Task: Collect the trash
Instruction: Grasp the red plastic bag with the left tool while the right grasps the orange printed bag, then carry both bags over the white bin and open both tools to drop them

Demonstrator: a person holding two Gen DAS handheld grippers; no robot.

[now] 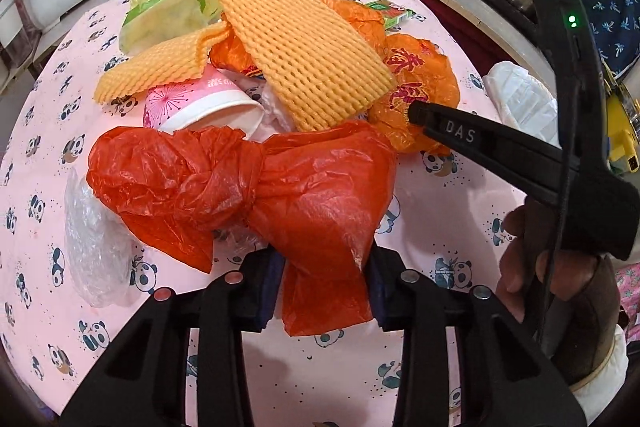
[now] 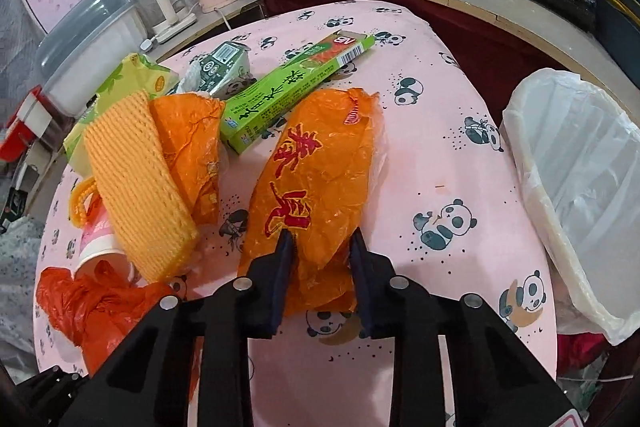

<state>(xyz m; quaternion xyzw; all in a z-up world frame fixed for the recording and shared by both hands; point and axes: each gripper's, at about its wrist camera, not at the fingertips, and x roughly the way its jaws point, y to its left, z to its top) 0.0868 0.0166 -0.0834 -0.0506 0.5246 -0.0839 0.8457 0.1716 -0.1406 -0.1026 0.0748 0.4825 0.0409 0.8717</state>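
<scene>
My tablecloth looks like soft matt cloth. The red bag is thin, crinkled, glossy plastic, and the orange bag too. The foam net is rough and matt. The green box is smooth printed cardboard.

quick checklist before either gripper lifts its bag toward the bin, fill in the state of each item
1. Left gripper straddles the knotted red plastic bag: ok, plastic lies between its fingers.
2. Left gripper closed on the bag: not ok, jaws look open.
3. Right gripper straddles the orange printed bag: ok.
4. Right gripper closed on it: not ok, gaps show beside both pads.
5. White-lined trash bin open and beside the table's right edge: ok.
6. Orange bag free of the green carton: cannot tell, they meet at the bag's far end.
</scene>
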